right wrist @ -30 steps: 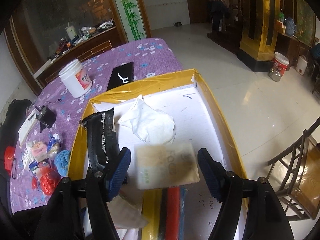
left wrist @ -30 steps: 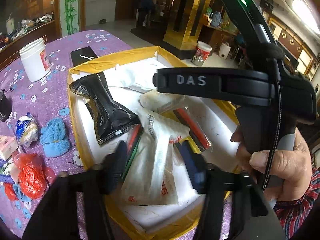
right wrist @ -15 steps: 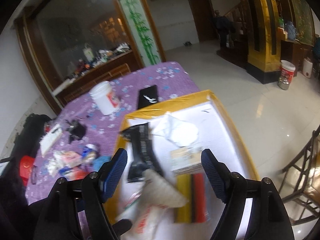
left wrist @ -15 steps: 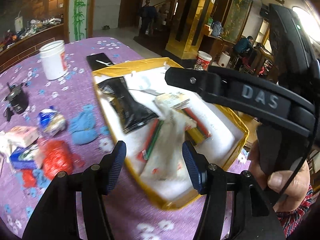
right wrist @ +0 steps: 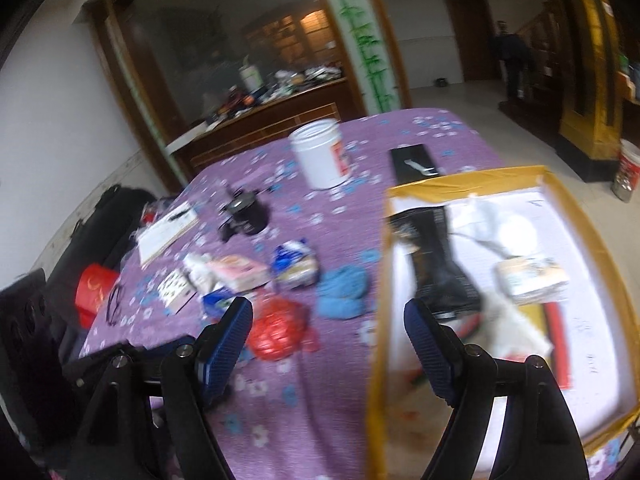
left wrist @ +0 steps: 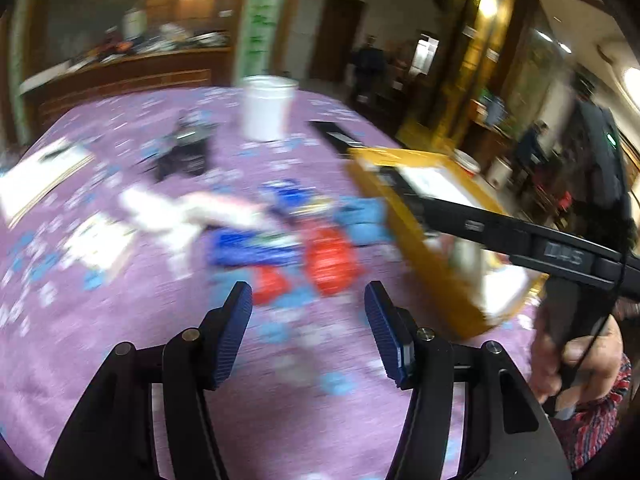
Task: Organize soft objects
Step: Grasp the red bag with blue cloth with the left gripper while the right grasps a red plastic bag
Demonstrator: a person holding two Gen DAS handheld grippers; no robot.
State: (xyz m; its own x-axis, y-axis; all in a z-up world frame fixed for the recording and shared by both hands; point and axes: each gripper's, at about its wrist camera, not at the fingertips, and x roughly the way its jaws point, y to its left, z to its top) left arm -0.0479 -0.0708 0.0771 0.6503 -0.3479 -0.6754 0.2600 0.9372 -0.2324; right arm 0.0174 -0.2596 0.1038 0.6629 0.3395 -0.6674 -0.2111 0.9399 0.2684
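Two grippers, both with their blue-padded fingers spread apart and nothing between them: our left gripper (left wrist: 308, 332) hangs over the purple flowered tablecloth (left wrist: 120, 340), and our right gripper (right wrist: 328, 356) hangs at the near left edge of the yellow-rimmed box (right wrist: 464, 178). Ahead of the left one we see the loose soft things lying in a cluster on the cloth, though that view is badly smeared. From the right wrist they read better: a crumpled red plastic bag (right wrist: 276, 332) just past the left finger, a sky-blue knitted bundle (right wrist: 342, 290) beside the box wall, a small blue-and-white packet (right wrist: 296, 266) next to it, and a pinkish packet (right wrist: 238, 274) further left. Inside the white-floored box we make out a long black glossy pouch (right wrist: 438, 256) against the left wall, a white crumpled cloth (right wrist: 508, 230) toward the far end, a pale printed packet (right wrist: 534, 280) in the middle, and red and yellow strips (right wrist: 554, 332) lying under a translucent white bag (right wrist: 516, 334). Behind the cluster stand a white tub (right wrist: 320, 152), a small black device (right wrist: 244, 216) and a flat black case (right wrist: 416, 160) touching the box's far rim. In the left view, the right hand (left wrist: 576, 360) grips the other tool's handle at the frame's right edge.
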